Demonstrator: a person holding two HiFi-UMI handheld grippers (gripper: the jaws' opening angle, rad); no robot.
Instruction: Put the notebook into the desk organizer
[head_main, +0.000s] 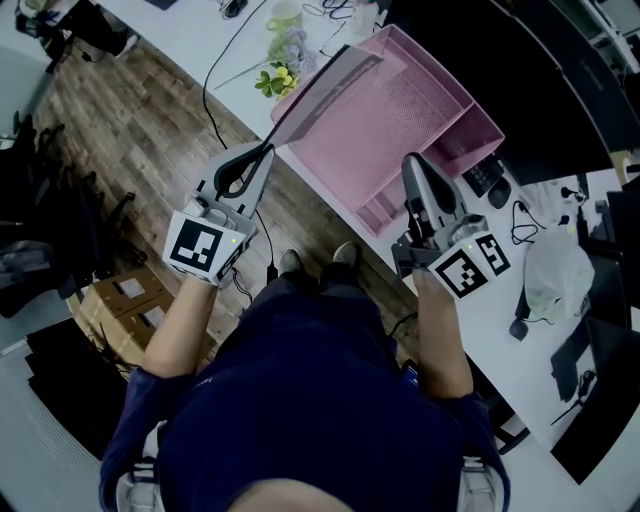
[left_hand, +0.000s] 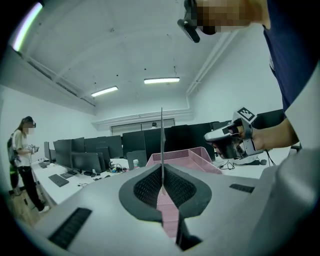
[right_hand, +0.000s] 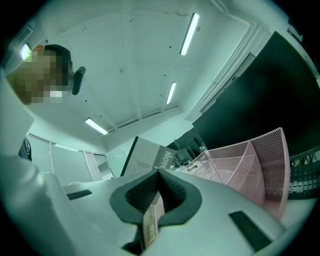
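Notebook (head_main: 330, 90) looks thin, light, likely floppy; left tongs (head_main: 266, 152) clamp its 7 o'clock corner, right tongs (head_main: 412, 166) together over organizer (head_main: 400, 110).

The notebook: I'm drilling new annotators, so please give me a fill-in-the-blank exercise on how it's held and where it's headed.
1. The notebook is clamped in the ____ tongs.
2. The desk organizer is ____ in colour.
3. Its walls are made of ____.
Missing words: left; pink; mesh.
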